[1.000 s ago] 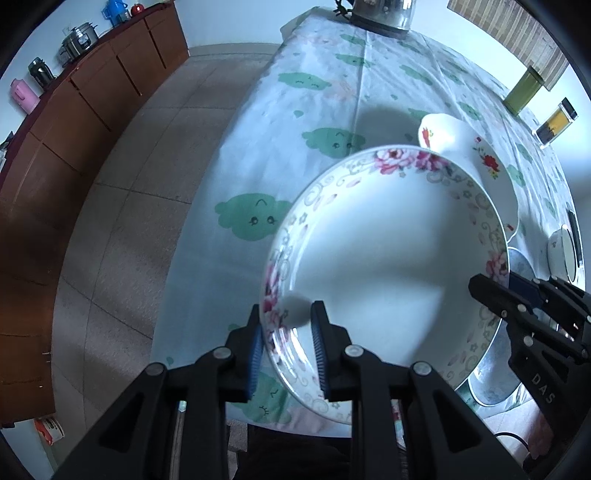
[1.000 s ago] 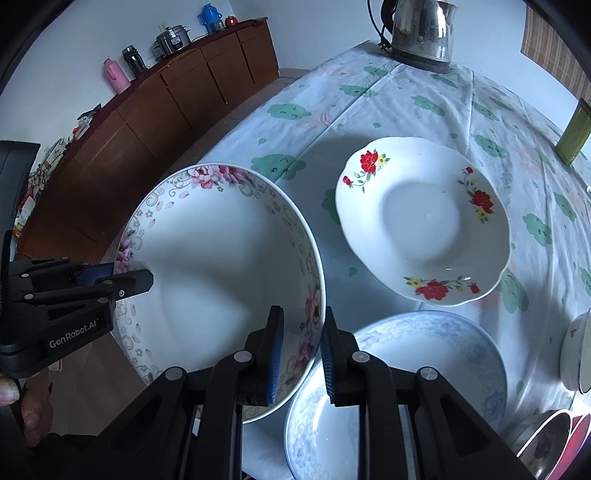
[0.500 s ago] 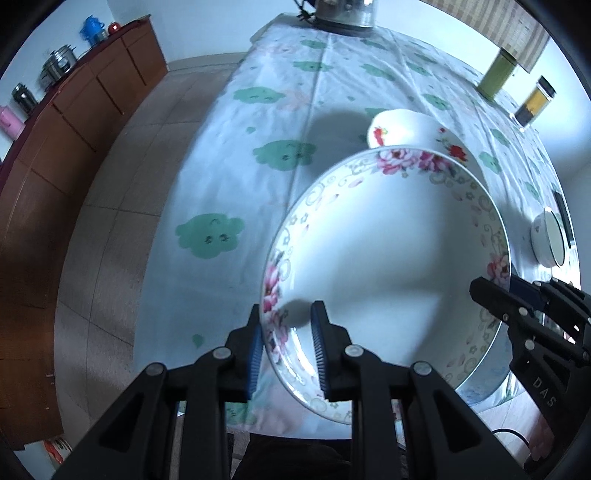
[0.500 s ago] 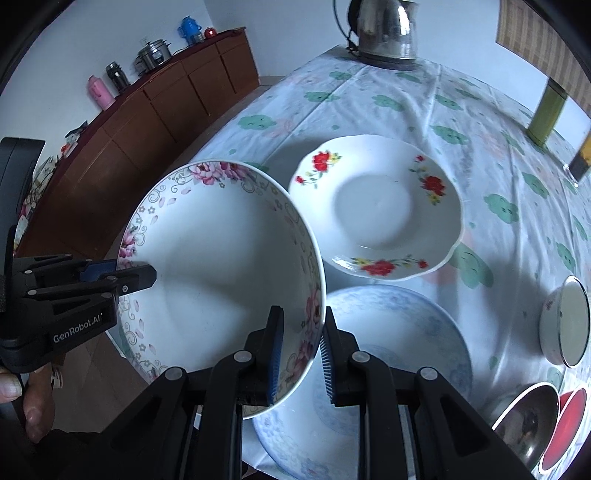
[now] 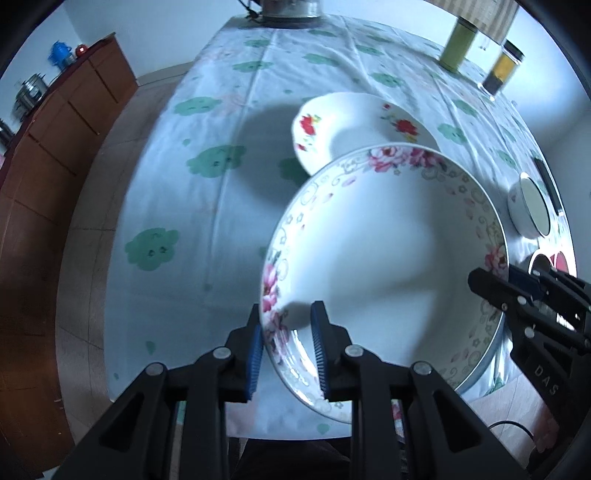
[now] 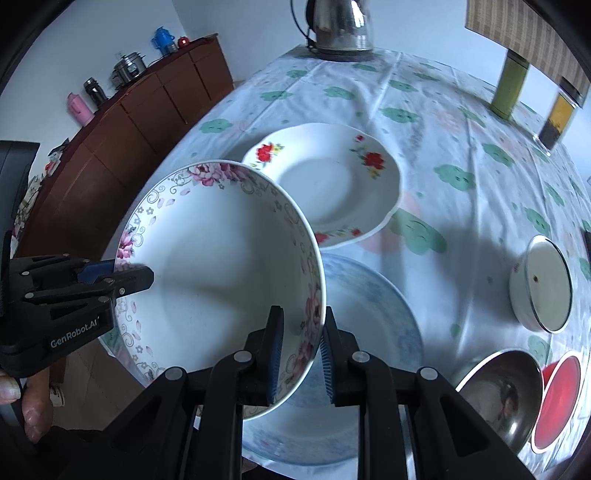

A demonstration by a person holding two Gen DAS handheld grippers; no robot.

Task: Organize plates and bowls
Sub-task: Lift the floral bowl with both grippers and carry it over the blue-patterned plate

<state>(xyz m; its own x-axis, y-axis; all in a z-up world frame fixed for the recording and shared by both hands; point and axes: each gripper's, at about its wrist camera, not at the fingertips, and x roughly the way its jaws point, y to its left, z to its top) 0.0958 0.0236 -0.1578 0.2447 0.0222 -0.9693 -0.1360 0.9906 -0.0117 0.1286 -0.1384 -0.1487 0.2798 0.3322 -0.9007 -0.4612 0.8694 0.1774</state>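
Both grippers hold one large white bowl with a pink flower rim (image 5: 388,236) (image 6: 218,266) in the air above the table's near edge. My left gripper (image 5: 286,347) is shut on its left rim. My right gripper (image 6: 301,350) is shut on its right rim. A white plate with red flowers (image 6: 332,184) (image 5: 354,125) lies on the table beyond the bowl. A blue-patterned plate (image 6: 369,325) lies under the bowl, partly hidden.
A small white enamel bowl (image 6: 543,284), a steel bowl (image 6: 498,391) and a red bowl (image 6: 557,398) sit at the right. A kettle (image 6: 340,26), a green canister (image 6: 509,85) and a jar (image 6: 561,114) stand far back. A wooden sideboard (image 6: 140,114) runs along the left.
Both grippers have carried the flower-rim bowl further over the table, toward the blue plate and the red-flower plate. The grips on the rim are unchanged.
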